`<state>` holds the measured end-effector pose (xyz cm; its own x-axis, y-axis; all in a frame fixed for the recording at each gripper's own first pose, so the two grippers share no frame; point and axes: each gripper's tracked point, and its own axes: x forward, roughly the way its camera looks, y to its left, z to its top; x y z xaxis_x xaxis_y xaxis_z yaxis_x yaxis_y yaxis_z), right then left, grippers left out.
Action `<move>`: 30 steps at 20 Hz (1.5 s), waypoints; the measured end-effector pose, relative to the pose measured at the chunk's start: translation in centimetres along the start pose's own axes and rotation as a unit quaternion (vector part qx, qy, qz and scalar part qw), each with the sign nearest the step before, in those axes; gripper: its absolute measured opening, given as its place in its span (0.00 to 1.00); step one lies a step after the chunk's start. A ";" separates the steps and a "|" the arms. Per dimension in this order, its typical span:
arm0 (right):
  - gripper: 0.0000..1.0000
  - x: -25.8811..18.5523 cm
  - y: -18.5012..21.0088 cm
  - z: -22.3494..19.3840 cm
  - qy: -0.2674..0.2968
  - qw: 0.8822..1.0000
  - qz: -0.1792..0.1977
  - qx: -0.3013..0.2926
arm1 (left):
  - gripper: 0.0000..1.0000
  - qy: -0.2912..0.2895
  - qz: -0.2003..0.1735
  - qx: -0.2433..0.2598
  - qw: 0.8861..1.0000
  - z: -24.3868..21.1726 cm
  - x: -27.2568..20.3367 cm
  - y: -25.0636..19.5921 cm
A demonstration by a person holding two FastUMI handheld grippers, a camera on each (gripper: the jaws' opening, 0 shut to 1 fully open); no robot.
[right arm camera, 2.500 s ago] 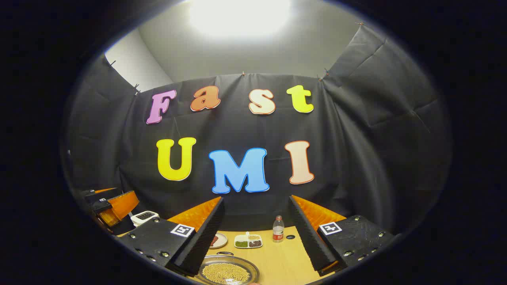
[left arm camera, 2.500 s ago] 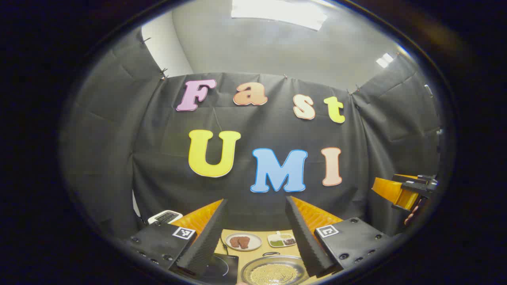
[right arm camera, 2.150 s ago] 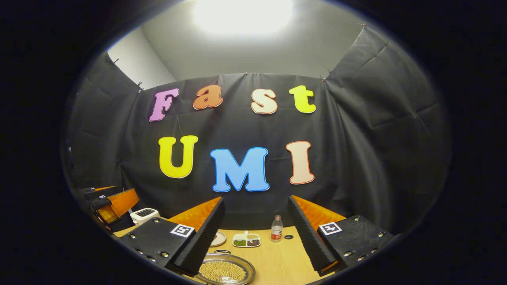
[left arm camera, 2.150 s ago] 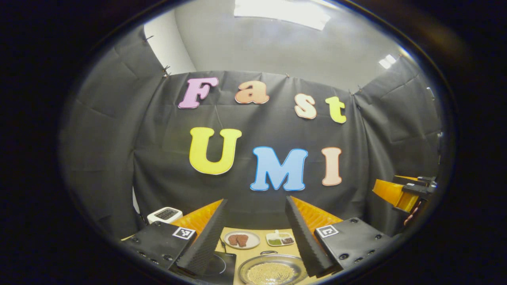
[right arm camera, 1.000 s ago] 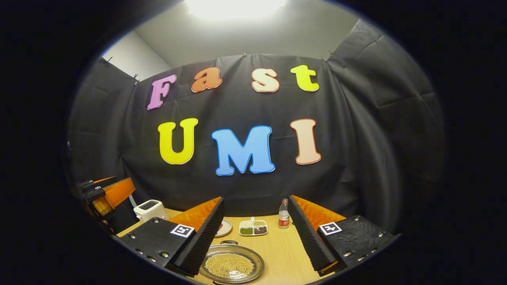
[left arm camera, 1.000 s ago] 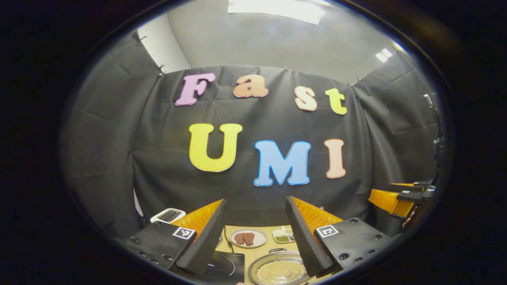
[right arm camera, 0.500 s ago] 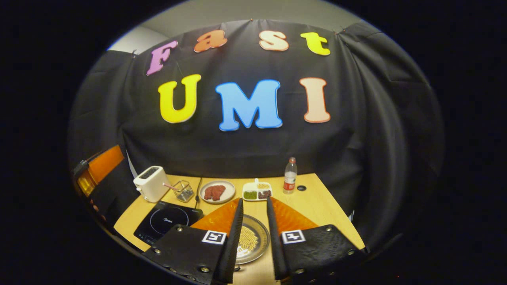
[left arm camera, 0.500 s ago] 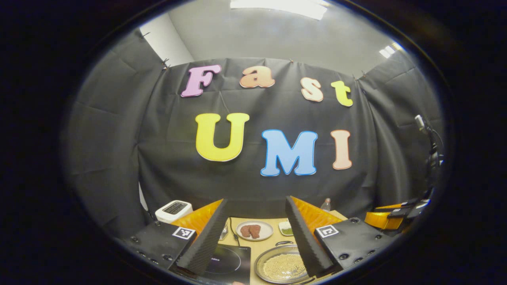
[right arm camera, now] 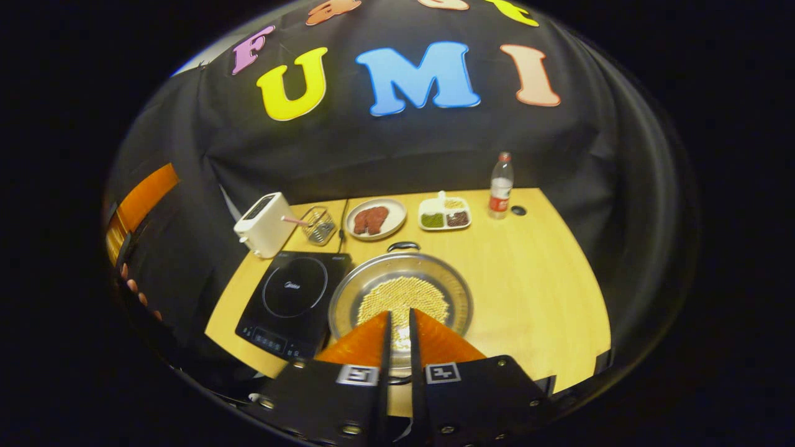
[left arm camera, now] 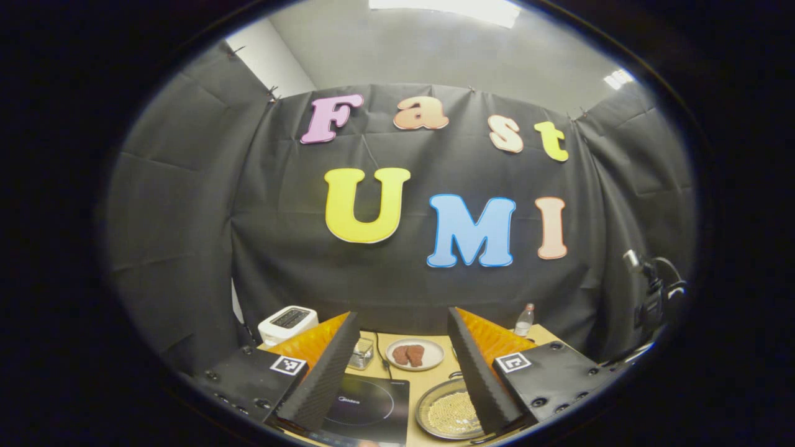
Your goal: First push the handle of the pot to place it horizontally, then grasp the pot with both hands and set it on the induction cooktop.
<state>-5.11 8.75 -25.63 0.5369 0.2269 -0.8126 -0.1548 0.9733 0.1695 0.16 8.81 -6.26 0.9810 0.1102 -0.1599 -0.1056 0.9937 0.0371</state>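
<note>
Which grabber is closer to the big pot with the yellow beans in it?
Right. The right gripper hangs just above the pot, at its near edge. The left gripper is higher, over the cooktop beside the pot.

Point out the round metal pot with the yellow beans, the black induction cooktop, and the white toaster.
Round metal pot of yellow beans (right arm camera: 366,288): right gripper view, bare rim left of the beans.
Black induction cooktop (right arm camera: 292,290): right gripper view, inside its ring marking.
White toaster (right arm camera: 264,233): right gripper view, its side wall.
</note>
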 end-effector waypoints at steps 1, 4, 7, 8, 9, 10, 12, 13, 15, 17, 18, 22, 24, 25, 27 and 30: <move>0.04 0.9 0.6 -1.1 0.017 1.000 0.014 0.008 | 0.92 -0.001 0.005 0.001 1.000 0.0 -0.2 0.4; 0.04 2.2 1.7 -3.5 0.059 0.998 0.030 0.010 | 0.95 0.001 0.015 0.001 1.000 -0.2 -0.6 1.8; 0.04 3.0 2.9 -5.9 0.102 0.993 0.054 0.037 | 0.95 0.005 0.027 0.002 1.000 -0.5 -1.2 2.9; 0.04 3.6 3.2 -6.8 0.116 0.990 0.059 0.047 | 0.95 0.006 0.030 0.003 1.000 -0.5 -1.4 3.3; 0.04 4.0 3.4 -7.5 0.126 0.989 0.062 0.051 | 0.95 0.006 0.033 0.003 0.999 -0.5 -1.7 3.7; 0.04 4.5 3.6 -8.3 0.136 0.988 0.063 0.048 | 0.95 0.007 0.037 0.005 0.999 -0.6 -1.9 4.1; 0.04 5.2 4.4 -9.4 0.156 0.984 0.073 0.052 | 0.95 0.011 0.044 0.006 0.999 -0.8 -2.3 4.9; 0.04 5.6 4.6 -10.0 0.168 0.982 0.074 0.054 | 0.95 0.013 0.047 0.005 0.999 -0.9 -2.5 5.2; 0.04 6.3 5.0 -10.7 0.180 0.979 0.077 0.053 | 0.95 0.017 0.054 0.004 0.998 -1.2 -2.7 5.8; 0.04 6.8 5.7 -11.5 0.192 0.976 0.084 0.057 | 0.95 0.020 0.059 0.002 0.998 -1.3 -3.0 6.3; 0.04 7.1 6.1 -11.8 0.198 0.975 0.087 0.060 | 0.92 0.021 0.061 0.002 0.998 -1.5 -3.0 6.5; 0.04 8.9 6.5 -13.5 0.220 0.971 0.080 0.051 | 0.95 0.026 0.069 0.005 0.997 -1.8 -3.2 7.3; 0.04 9.6 6.6 -14.4 0.229 0.969 0.074 0.047 | 0.92 0.026 0.074 0.006 0.997 -1.8 -3.2 7.7; 0.04 9.8 6.8 -14.5 0.232 0.969 0.075 0.048 | 0.95 0.028 0.077 0.006 0.997 -1.8 -3.3 7.9; 0.04 10.3 7.2 -14.8 0.234 0.968 0.076 0.054 | 0.95 0.030 0.081 0.007 0.996 -1.9 -3.5 8.2; 0.04 11.0 7.1 -15.1 0.238 0.967 0.073 0.056 | 0.95 0.035 0.087 0.010 0.996 -2.1 -3.6 8.6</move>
<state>-12.84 17.68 -41.82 0.0705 0.3457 -0.9357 -0.0947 0.9361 0.3387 -4.59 17.03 -7.49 0.9344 0.2820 -0.2175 -0.2684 0.9591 0.0902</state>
